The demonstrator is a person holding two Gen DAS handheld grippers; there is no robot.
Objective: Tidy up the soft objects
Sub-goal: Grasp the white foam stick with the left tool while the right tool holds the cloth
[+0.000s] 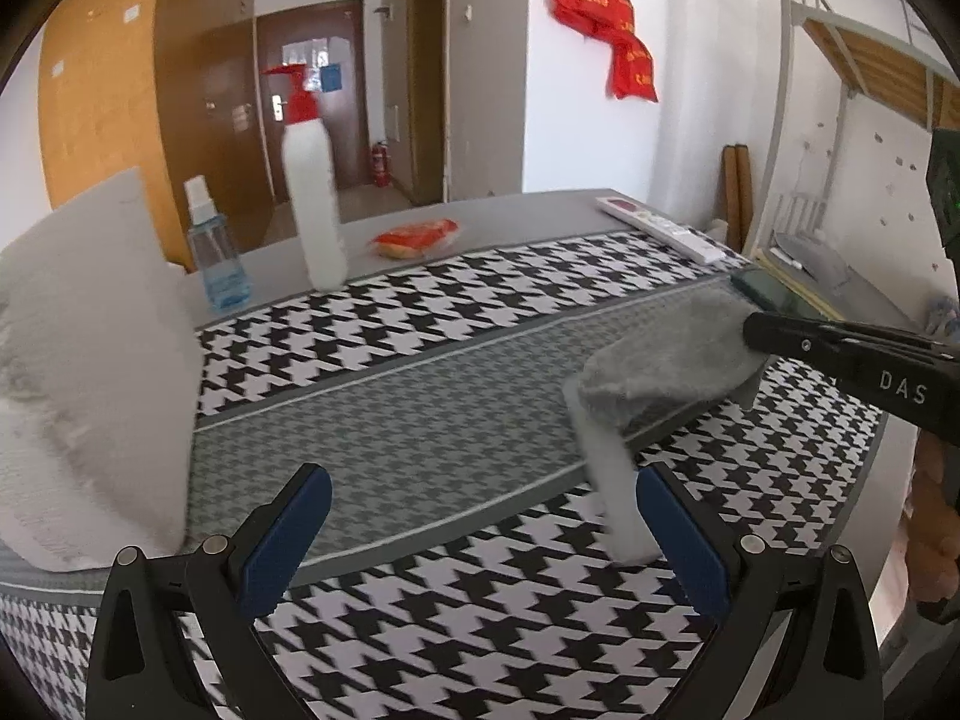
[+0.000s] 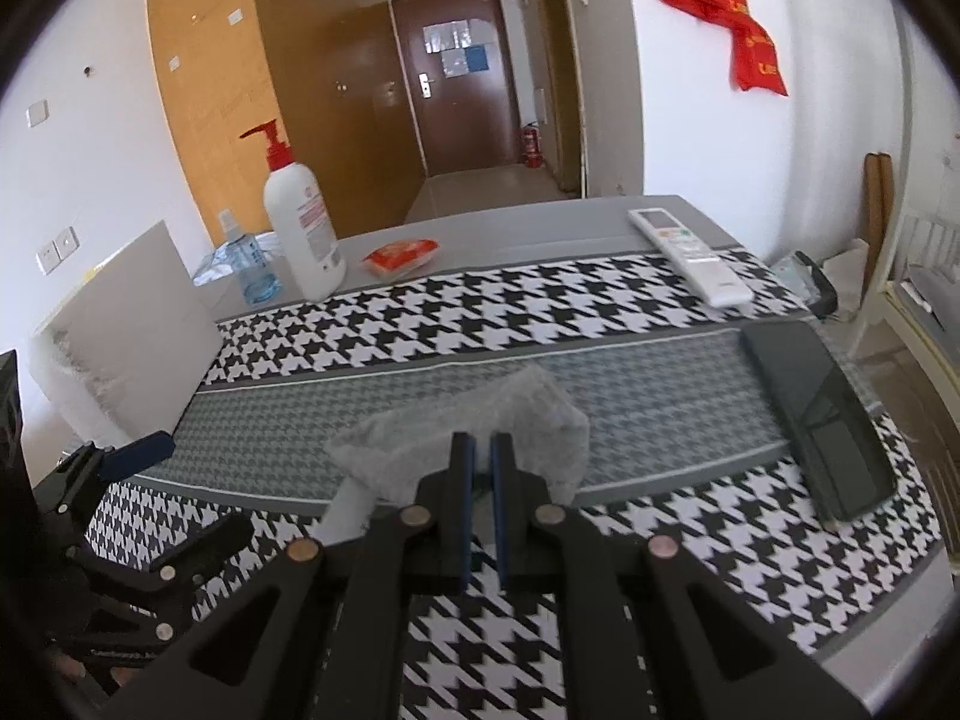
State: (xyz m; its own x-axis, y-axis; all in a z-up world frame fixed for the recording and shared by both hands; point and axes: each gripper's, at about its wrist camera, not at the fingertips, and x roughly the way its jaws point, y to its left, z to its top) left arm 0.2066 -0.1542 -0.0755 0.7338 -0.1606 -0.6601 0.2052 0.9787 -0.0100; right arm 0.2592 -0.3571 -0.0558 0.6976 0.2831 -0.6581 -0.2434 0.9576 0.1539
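While right tongs (image 2: 483, 456) pinch sock (image 1: 654, 372), pillow (image 1: 90, 360), bottles beside.

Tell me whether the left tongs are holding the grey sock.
No: the left tongs stand open and empty, while the right tongs grip the grey sock.

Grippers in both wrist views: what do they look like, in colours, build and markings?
Both are black plastic two-finger tools with blue pads on the fingers' inner faces. The left gripper has round silver pivot pins at its linkages; the right gripper has copper-toned ones and white "DAS" lettering on its side. No cables or sleeves show.
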